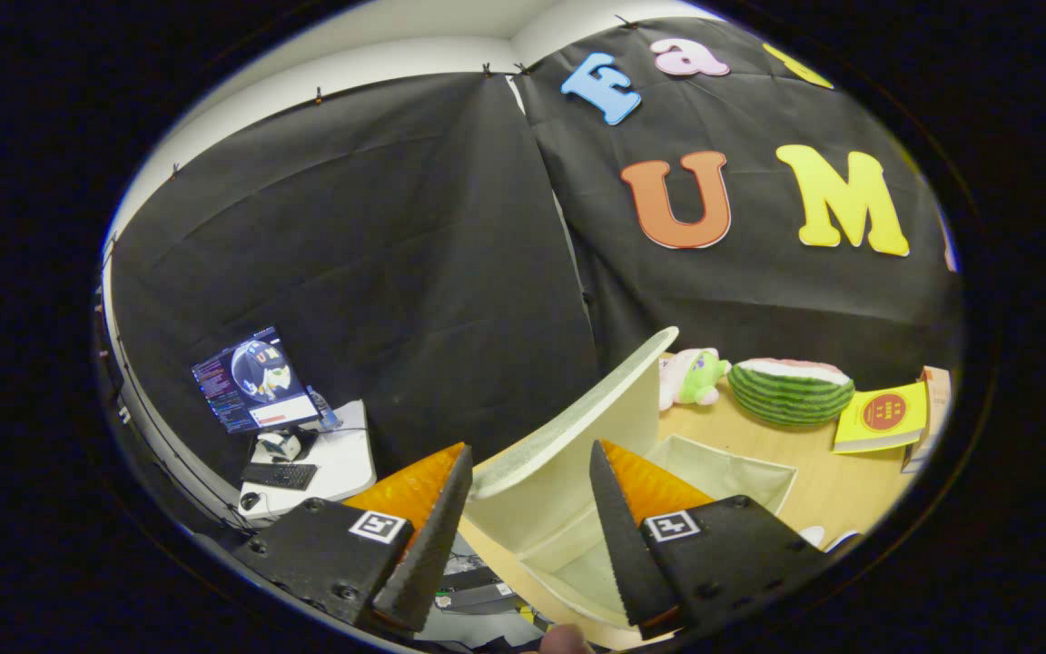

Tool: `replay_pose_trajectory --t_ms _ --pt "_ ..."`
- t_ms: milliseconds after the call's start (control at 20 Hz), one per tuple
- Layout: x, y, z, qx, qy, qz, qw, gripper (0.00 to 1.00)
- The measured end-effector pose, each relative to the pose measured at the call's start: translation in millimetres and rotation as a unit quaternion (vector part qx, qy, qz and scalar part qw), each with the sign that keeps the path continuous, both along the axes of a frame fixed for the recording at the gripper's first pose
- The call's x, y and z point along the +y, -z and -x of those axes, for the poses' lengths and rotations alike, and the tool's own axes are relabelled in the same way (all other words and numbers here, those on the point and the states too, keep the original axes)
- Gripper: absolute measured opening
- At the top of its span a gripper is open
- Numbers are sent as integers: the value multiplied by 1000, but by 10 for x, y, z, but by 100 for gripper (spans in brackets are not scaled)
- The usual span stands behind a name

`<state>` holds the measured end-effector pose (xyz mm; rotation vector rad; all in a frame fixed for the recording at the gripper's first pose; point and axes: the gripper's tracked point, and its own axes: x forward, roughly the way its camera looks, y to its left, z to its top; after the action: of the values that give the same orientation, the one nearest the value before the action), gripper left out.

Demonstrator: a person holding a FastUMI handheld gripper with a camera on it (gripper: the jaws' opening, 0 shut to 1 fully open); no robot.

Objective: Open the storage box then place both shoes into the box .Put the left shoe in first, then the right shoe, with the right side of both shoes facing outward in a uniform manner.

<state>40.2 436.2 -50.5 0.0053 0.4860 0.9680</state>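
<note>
On the wooden table [814, 481], just ahead of our gripper [530, 509], we see the cream fabric storage box [723, 472] open, its lid [577, 409] tilted up between our spread fingers, which grip nothing. Beyond the box lie a watermelon [791, 391] and a plush toy [691, 375]. Our fingers hide the box's near wall.

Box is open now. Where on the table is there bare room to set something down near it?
Bare wood lies between the storage box and the watermelon, running on toward the yellow book. The back edge is crowded: plush toy, watermelon and book in a row. The raised lid stands between the open gripper fingers, blocking the near left side.
</note>
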Motion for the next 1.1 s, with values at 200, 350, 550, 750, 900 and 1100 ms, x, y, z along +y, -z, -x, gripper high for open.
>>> replay_pose_trajectory --t_ms 200,350,550,750,900,1100 --pt "-154 -86 -111 -17 30 -6 999 88" --pt "-310 -79 -102 -29 45 2 999 89" --pt "-859 10 -292 -48 98 18 994 92" --pt "-1564 38 -509 -59 178 35 982 91" --pt "-2058 61 -584 -67 230 42 970 91" --pt "-2714 274 -620 -59 284 79 954 91"
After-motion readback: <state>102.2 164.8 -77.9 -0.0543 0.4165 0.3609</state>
